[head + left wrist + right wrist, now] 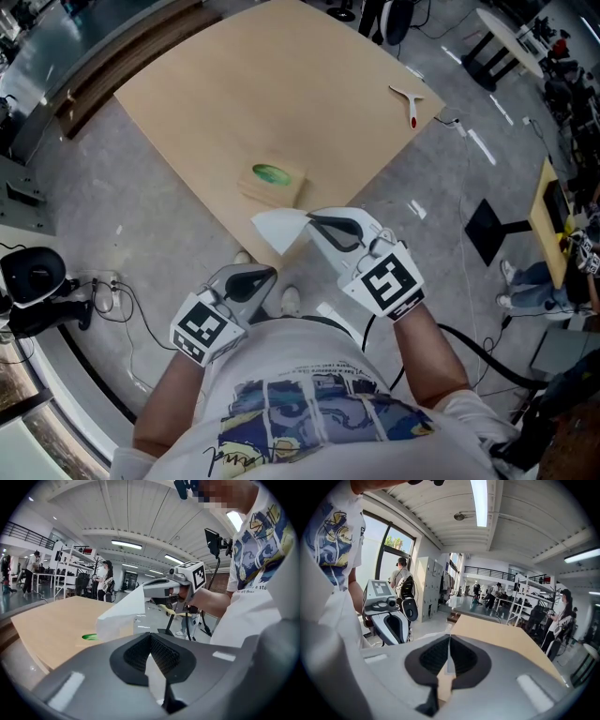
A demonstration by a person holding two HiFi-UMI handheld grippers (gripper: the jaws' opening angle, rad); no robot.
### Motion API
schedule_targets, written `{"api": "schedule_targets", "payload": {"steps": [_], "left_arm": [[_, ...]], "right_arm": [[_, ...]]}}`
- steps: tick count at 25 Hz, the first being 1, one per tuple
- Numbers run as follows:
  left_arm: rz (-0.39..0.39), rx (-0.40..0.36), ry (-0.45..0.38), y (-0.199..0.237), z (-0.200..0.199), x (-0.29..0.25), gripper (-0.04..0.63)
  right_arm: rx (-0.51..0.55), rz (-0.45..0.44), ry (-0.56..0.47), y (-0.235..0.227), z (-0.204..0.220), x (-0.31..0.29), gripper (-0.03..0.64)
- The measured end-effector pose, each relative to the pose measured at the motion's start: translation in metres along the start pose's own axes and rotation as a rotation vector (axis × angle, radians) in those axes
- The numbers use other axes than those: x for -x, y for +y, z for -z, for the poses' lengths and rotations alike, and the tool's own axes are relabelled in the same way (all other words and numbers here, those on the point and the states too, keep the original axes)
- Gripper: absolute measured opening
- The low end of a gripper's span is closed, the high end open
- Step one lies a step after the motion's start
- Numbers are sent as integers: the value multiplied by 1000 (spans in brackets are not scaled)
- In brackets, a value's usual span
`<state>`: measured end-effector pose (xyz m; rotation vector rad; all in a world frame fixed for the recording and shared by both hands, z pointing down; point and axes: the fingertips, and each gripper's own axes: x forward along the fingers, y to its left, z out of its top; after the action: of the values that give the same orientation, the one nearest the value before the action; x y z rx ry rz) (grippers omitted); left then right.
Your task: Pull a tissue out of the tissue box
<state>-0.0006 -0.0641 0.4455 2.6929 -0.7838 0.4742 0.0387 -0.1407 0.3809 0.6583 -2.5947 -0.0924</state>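
Observation:
The tissue box (273,181) is a low wooden box with a green oval opening, near the front corner of the tan table (234,84). A white tissue (279,226) hangs free of the box, over the table's corner. My right gripper (309,220) is shut on its edge, which shows as a thin white strip between the jaws in the right gripper view (449,638). From the left gripper view the tissue (121,613) droops from the right gripper (152,587) above the box (91,637). My left gripper (272,274) is shut and empty, low by the person's body.
A white tool with a red handle (410,103) lies at the table's far right corner. Cables, a black stand base (492,230) and a headset (33,277) lie on the grey floor around the table. People and shelving (529,609) stand farther back.

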Motion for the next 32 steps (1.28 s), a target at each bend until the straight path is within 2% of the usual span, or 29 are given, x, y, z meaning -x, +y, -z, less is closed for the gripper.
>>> {"api": "schedule_targets", "payload": {"steps": [10, 32], "left_arm": [[-3, -8, 6, -17, 7, 6, 2], [7, -26, 24, -26, 6, 1, 2]], "right_arm": [[0, 3, -28, 21, -7, 19, 3], [38, 4, -63, 28, -22, 35, 3]]}}
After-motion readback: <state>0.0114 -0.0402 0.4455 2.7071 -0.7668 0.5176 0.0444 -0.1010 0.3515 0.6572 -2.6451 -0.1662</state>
